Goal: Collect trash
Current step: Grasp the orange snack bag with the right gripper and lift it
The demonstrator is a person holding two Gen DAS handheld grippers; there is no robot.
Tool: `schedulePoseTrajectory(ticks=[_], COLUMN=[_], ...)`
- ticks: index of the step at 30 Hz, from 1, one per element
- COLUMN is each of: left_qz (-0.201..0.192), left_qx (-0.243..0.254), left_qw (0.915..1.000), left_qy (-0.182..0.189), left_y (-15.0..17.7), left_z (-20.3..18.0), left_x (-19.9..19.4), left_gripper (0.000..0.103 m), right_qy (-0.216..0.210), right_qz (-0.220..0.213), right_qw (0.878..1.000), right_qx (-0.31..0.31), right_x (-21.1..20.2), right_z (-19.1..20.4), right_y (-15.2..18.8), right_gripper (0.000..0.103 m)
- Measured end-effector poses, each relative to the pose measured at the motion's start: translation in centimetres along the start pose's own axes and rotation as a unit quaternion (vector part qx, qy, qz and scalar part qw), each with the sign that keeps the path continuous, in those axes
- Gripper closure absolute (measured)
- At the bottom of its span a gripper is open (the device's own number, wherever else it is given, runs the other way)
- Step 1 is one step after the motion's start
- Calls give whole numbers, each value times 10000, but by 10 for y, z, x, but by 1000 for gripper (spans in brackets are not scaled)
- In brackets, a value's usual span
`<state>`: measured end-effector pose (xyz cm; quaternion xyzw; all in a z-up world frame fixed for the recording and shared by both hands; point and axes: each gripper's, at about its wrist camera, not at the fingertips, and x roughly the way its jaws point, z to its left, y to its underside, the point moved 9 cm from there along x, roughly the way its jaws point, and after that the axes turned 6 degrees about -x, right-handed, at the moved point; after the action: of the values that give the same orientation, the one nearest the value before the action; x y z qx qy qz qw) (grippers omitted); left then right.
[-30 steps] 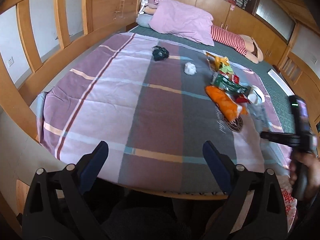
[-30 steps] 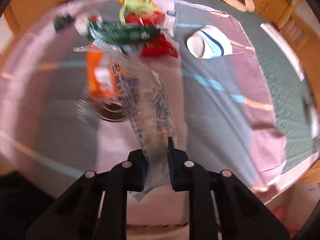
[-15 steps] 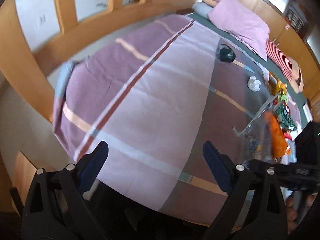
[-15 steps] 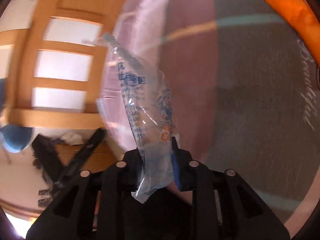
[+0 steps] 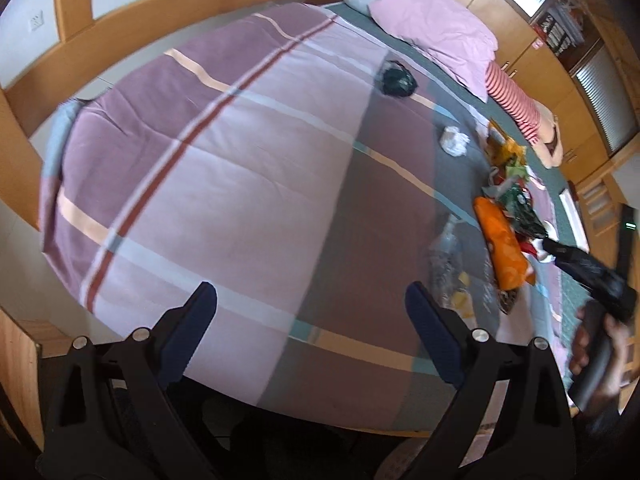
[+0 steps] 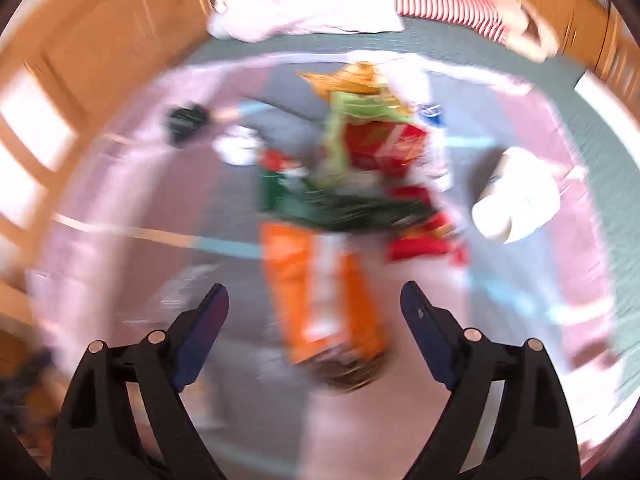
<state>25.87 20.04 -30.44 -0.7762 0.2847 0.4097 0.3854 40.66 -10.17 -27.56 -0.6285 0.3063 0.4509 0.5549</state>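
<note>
Trash lies on the striped bedspread (image 5: 224, 168): a clear plastic wrapper (image 5: 446, 264), an orange packet (image 5: 502, 248), a green packet (image 5: 520, 208), a white crumpled tissue (image 5: 454, 142) and a black bag (image 5: 397, 80). My left gripper (image 5: 312, 328) is open and empty near the bed's foot. My right gripper (image 6: 314, 316) is open and empty above the orange packet (image 6: 328, 292); its view is blurred. The green packet (image 6: 340, 208), red wrappers (image 6: 384, 144) and a white cup (image 6: 516, 204) lie beyond. The right gripper also shows in the left wrist view (image 5: 560, 252).
A pink pillow (image 5: 436, 36) and a striped doll (image 5: 516, 104) lie at the bed's head. Wooden rails (image 5: 132, 44) run along the left side. Wooden cabinets (image 5: 576, 80) stand at the right.
My right gripper has opened and let go of the clear wrapper, which now lies on the bedspread left of the orange packet. The right gripper swung back toward the trash pile.
</note>
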Motion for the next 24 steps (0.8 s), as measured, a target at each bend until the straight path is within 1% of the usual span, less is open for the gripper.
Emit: schedulePoseTrajectory(ticks=[1, 2, 3, 4, 7, 8, 9, 11, 12, 13, 14, 15, 16, 18, 19, 20, 21, 22, 23, 24], left_qz=[59, 156, 211, 260, 305, 330, 351, 379, 374, 368, 366, 373, 380, 378, 374, 374, 379, 383, 387, 385], left_qx=[-18, -21, -1, 29, 91, 84, 78, 44, 26, 11, -9, -27, -43, -51, -49, -46, -48, -50, -56, -59], left_qw=[9999, 9997, 9996, 9994, 9993, 9992, 9991, 9990, 9991, 9991, 9991, 9991, 9990, 9990, 9990, 9990, 9990, 9990, 9990, 9990], left_qy=[85, 172, 200, 211, 210, 223, 226, 218, 212, 208, 207, 217, 224, 231, 230, 226, 224, 226, 232, 236], left_y=[1, 5, 6, 8, 10, 11, 11, 11, 11, 11, 11, 11, 12, 12, 12, 12, 12, 12, 12, 13], left_z=[-2, -5, -7, -8, -11, -12, -12, -11, -10, -9, -8, -6, -6, -5, -5, -5, -6, -6, -6, -6], left_x=[2, 5, 7, 9, 11, 13, 14, 15, 14, 14, 14, 13, 13, 13, 13, 13, 13, 13, 13, 12], left_gripper=[8, 8, 8, 8, 8, 8, 8, 8, 8, 8, 8, 8, 8, 8, 8, 8, 8, 8, 8, 8], right_qy=[111, 124, 92, -83, -745, -827, -832, -684, -503, -141, 365, 932, 1381, 2425, 2853, 3216, 3492, 3503, 3365, 3062], right_qz=[226, 392, 576, 679, 810, 812, 767, 658, 663, 687, 670, 629, 624, 690, 764, 818, 854, 878, 909, 927], right_qw=[9997, 9991, 9983, 9976, 9919, 9911, 9918, 9950, 9963, 9975, 9966, 9911, 9829, 9531, 9366, 9201, 9043, 8997, 9034, 9151], right_qx=[-76, -69, -1, 122, 632, 659, 598, 317, 205, 15, -298, -715, -1044, -1672, -1886, -2081, -2304, -2454, -2497, -2456], right_x=[19, 32, 47, 56, 68, 69, 67, 54, 47, 39, 30, 21, 14, 2, -2, -2, -3, 0, 1, 3], right_z=[-5, -10, -12, -14, -4, 0, 4, 10, 8, 6, 3, 0, -3, -21, -36, -42, -47, -46, -43, -37], right_y=[2, 5, 10, 15, 27, 31, 32, 33, 34, 36, 38, 40, 41, 52, 59, 62, 66, 70, 73, 77], right_gripper=[17, 17, 17, 17, 29, 35, 38, 46, 46, 46, 47, 47, 47, 47, 47, 46, 44, 38, 36, 36])
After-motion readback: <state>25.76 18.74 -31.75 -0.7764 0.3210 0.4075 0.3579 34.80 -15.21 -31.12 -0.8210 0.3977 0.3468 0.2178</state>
